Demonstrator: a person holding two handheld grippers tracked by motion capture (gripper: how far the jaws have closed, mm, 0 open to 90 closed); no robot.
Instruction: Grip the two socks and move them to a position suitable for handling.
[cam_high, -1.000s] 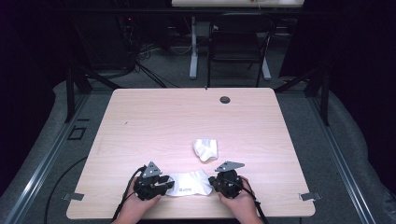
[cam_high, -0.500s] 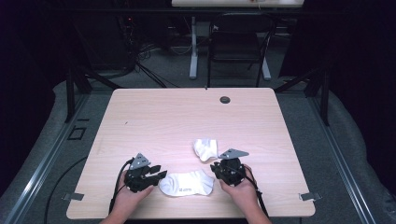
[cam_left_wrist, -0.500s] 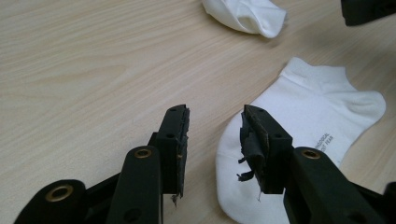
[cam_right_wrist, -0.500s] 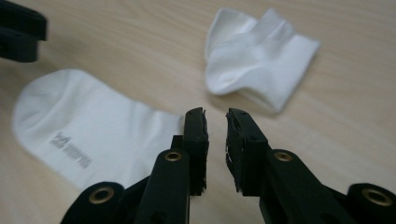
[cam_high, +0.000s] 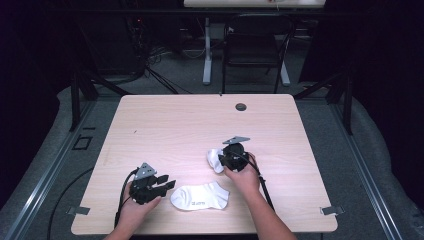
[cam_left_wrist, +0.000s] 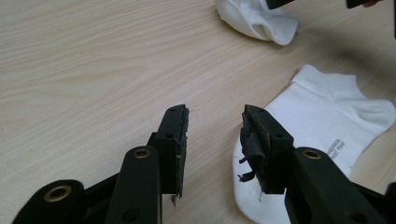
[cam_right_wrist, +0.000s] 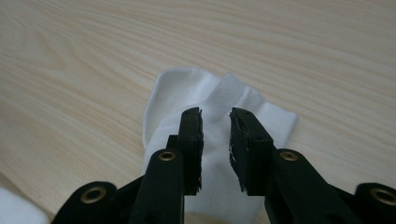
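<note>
A flat white ankle sock (cam_high: 200, 196) lies near the table's front edge; in the left gripper view this flat sock (cam_left_wrist: 327, 116) sits just right of my jaws. My left gripper (cam_high: 170, 185) rests left of it, open with nothing between its fingers (cam_left_wrist: 215, 112). A second, crumpled white sock (cam_high: 215, 159) lies farther back. My right gripper (cam_high: 223, 161) hovers over that crumpled sock (cam_right_wrist: 196, 88), its jaws a narrow gap apart (cam_right_wrist: 215, 114) above the cuff. The crumpled sock (cam_left_wrist: 257, 18) also lies at the top of the left gripper view.
The light wooden table (cam_high: 175, 130) has a small dark round grommet (cam_high: 241, 106) near its far edge. A chair (cam_high: 252, 45) and desk legs stand beyond the table. A cable (cam_high: 262, 187) trails from the right gripper along the forearm.
Both grippers have left the ends of the flat sock. The right one moved back to the crumpled sock; the left one drew off to the left.
</note>
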